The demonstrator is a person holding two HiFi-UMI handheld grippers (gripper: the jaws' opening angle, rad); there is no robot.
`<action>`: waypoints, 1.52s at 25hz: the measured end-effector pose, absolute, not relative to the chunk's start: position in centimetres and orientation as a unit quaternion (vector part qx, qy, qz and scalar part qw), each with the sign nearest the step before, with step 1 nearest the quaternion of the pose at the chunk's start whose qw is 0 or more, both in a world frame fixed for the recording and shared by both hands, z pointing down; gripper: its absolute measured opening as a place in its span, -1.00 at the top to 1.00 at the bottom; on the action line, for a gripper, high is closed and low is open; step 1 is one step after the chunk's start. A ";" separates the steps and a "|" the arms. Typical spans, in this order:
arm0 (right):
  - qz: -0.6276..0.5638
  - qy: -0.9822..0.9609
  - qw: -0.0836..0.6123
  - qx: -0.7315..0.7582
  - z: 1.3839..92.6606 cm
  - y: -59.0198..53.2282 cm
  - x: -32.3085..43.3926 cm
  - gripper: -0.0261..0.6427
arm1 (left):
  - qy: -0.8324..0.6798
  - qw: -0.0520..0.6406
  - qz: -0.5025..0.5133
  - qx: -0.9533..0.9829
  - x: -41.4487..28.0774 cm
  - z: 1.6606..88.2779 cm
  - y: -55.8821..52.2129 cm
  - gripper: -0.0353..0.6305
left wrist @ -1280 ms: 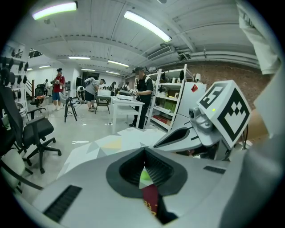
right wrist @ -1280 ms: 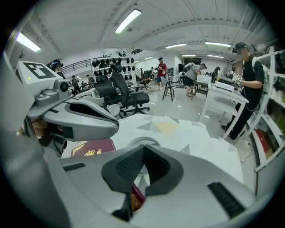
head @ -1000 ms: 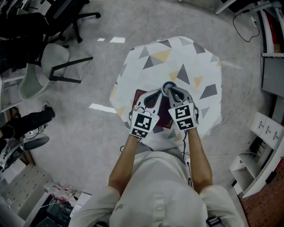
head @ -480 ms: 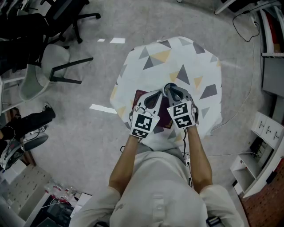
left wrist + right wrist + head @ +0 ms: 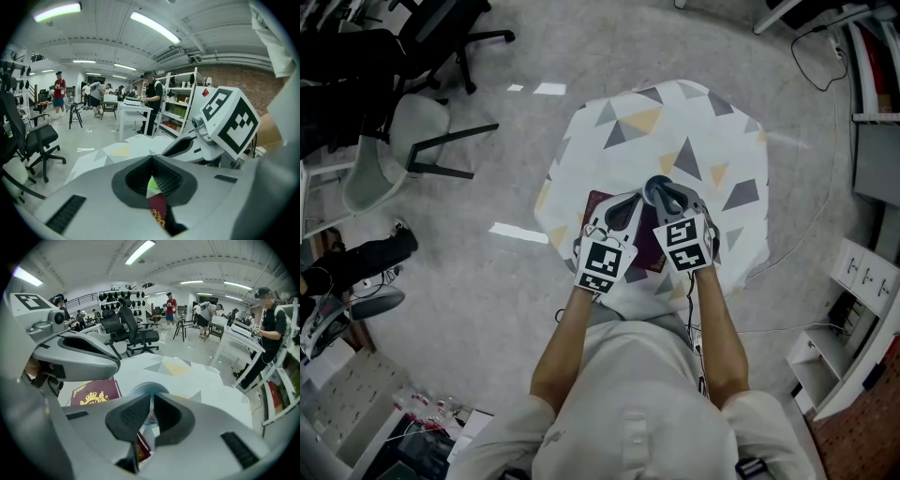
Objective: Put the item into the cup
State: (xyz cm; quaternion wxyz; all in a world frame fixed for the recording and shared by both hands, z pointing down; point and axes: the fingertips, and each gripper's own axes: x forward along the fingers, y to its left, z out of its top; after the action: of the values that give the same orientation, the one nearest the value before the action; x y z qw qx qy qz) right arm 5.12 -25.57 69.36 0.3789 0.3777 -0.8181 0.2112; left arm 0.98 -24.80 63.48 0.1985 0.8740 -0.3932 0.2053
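Observation:
A small table [image 5: 675,122] wears a white cloth with grey and yellow triangles. On it lies a dark red passport booklet [image 5: 593,200], also in the right gripper view [image 5: 93,394]. The cup [image 5: 140,390], pale blue at the rim, stands just beyond and below my right gripper [image 5: 151,401]; in the head view my right gripper [image 5: 662,187] covers it. Those jaws leave only a narrow slit, and I make out nothing held. My left gripper [image 5: 627,202] is shut beside it, over the booklet [image 5: 158,211], jaws [image 5: 151,161] meeting with nothing between them.
A pale chair [image 5: 394,141] and a black office chair [image 5: 441,28] stand on the floor to the left. White shelving [image 5: 853,309] and cables are at the right. Several people stand at far tables [image 5: 234,333] in the gripper views.
My right gripper has shifted left and slightly nearer, so it now covers the cup that showed between the two grippers' tips a second ago. The left gripper has hardly moved.

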 end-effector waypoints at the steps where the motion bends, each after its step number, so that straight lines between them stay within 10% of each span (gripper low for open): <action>1: 0.210 -0.818 0.378 0.378 69.3 -25.5 5.1 0.82 | -0.394 0.198 0.205 0.874 0.9 63.4 -24.8 0.86; 38: 0.080 -0.810 0.188 0.550 46.7 -21.0 10.8 0.86 | -0.360 0.077 0.115 0.923 2.3 45.7 -22.3 0.86</action>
State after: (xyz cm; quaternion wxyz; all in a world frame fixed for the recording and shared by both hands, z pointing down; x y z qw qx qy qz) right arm 10.84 -20.97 46.67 0.1876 0.5495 -0.8102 0.0797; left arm 2.28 -22.29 45.71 0.0773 0.9228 -0.3597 0.1147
